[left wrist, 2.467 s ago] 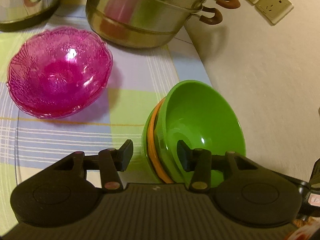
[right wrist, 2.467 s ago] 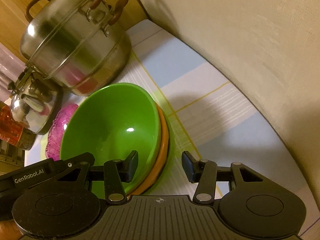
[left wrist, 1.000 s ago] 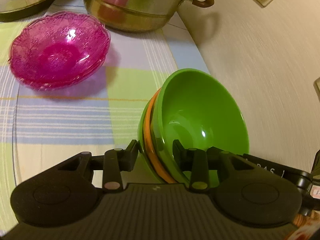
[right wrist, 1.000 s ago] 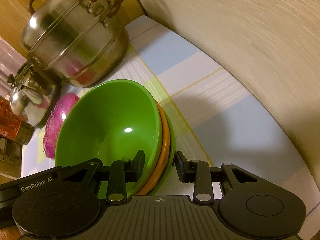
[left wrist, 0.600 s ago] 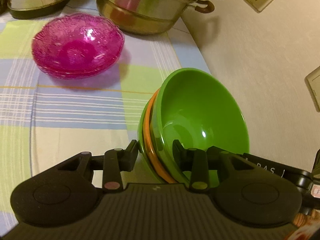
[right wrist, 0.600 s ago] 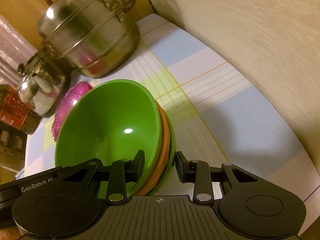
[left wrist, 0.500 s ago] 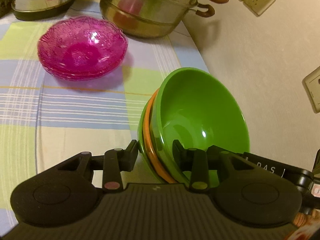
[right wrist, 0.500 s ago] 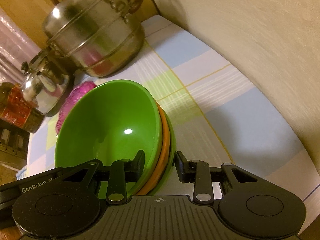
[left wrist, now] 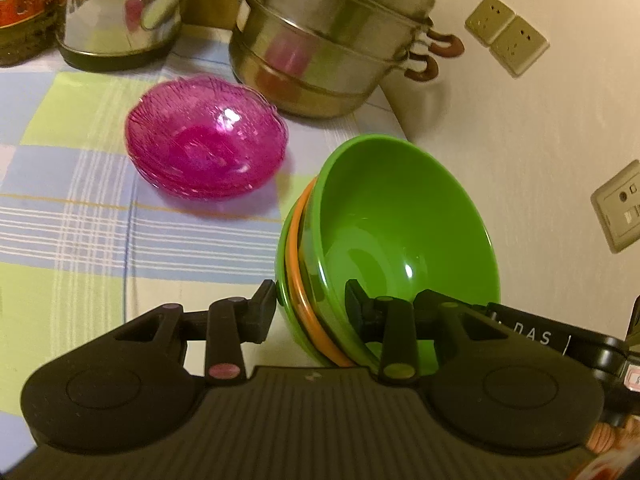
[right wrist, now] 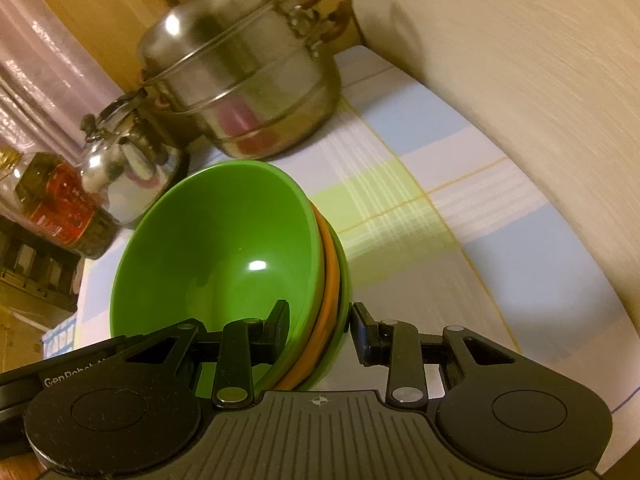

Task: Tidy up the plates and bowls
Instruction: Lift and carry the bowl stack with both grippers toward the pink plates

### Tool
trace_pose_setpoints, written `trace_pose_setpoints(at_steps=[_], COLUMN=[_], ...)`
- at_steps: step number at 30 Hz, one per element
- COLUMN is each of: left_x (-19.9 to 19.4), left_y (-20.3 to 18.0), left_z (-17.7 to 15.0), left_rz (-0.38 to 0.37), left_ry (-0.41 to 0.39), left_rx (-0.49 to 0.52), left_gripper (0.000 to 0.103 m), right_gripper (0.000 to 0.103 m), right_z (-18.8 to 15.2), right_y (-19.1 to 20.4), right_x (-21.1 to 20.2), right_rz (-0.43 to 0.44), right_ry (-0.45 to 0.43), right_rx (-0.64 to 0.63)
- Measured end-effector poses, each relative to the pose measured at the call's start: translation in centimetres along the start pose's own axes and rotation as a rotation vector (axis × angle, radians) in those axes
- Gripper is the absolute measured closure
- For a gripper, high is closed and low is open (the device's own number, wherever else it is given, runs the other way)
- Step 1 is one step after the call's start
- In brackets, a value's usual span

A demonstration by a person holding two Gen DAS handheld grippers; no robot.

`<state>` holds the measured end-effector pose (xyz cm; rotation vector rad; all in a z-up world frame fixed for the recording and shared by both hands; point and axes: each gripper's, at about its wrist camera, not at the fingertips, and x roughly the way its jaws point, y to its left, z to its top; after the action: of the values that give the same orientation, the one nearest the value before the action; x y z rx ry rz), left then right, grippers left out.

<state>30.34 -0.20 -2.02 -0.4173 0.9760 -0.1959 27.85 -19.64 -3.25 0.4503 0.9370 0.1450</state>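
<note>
A nested stack of bowls (left wrist: 400, 224), green with an orange one between, is held above the table by both grippers. My left gripper (left wrist: 312, 304) is shut on the stack's near rim, one finger inside, one outside. My right gripper (right wrist: 320, 320) is shut on the opposite rim of the same stack (right wrist: 224, 248). A stack of pink glass bowls (left wrist: 206, 152) sits on the checked tablecloth, left of and beyond the green stack.
A steel steamer pot (left wrist: 332, 36) stands at the back by the wall; it also shows in the right wrist view (right wrist: 244, 80). A steel kettle (left wrist: 120, 12) and a red-labelled bottle (right wrist: 56, 204) stand to its left. Wall sockets (left wrist: 508, 40) are on the right.
Both grippers closed on the green bowl stack, then lifted it. The table and pink bowls now look farther away.
</note>
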Motion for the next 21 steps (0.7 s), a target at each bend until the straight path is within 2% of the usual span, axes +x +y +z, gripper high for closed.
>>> trace_pose_setpoints(at_steps=[10, 21], left_x=[-1.8, -2.2], left_y=[1.9, 3.6], left_z=[1.7, 5.2], left_rz=[0.024, 0.045], left_ry=[-0.040, -0.072], left_rx=[-0.010, -0.017], left_gripper=[0.070, 0.070], right_gripper=[0.070, 0.070], right_z=[1.4, 3.9], right_y=[3.4, 6.9], right_x=[0.9, 2.8], right_rz=[0.022, 0.048], right_ry=[-0.001, -0.004], right_rx=[-0.046, -0.080])
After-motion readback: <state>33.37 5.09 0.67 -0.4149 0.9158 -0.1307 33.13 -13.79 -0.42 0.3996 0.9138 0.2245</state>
